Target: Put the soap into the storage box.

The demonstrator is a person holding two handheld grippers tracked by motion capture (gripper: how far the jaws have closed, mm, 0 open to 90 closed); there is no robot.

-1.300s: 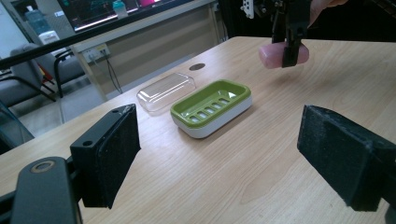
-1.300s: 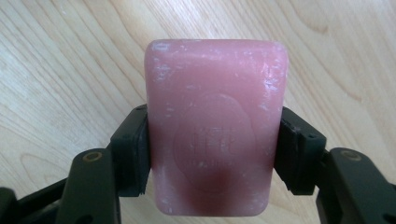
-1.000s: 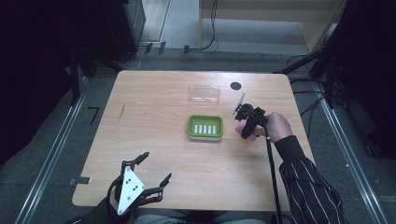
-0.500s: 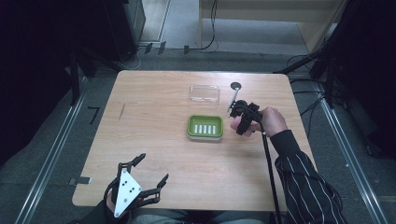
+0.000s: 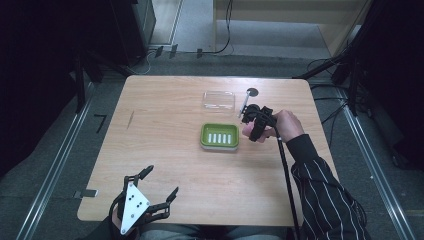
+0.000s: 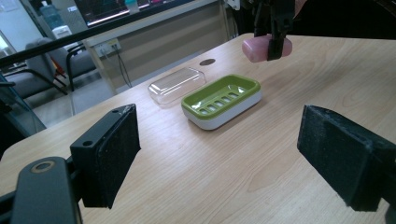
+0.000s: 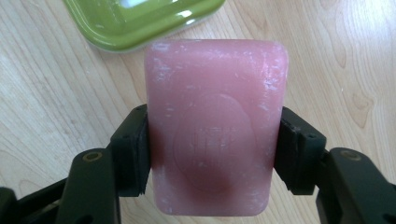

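Faintly, pink soap (image 7: 215,126) in right claw (image 7: 212,154) bears unreadable embossing.

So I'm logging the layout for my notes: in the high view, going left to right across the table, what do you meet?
Left gripper at the near edge → clear lid → green soap dish → right gripper, beside the dish and shut on a pink soap bar.

Lid (image 5: 219,100) lies behind dish (image 5: 219,136); soap (image 7: 215,126) hangs right of dish.
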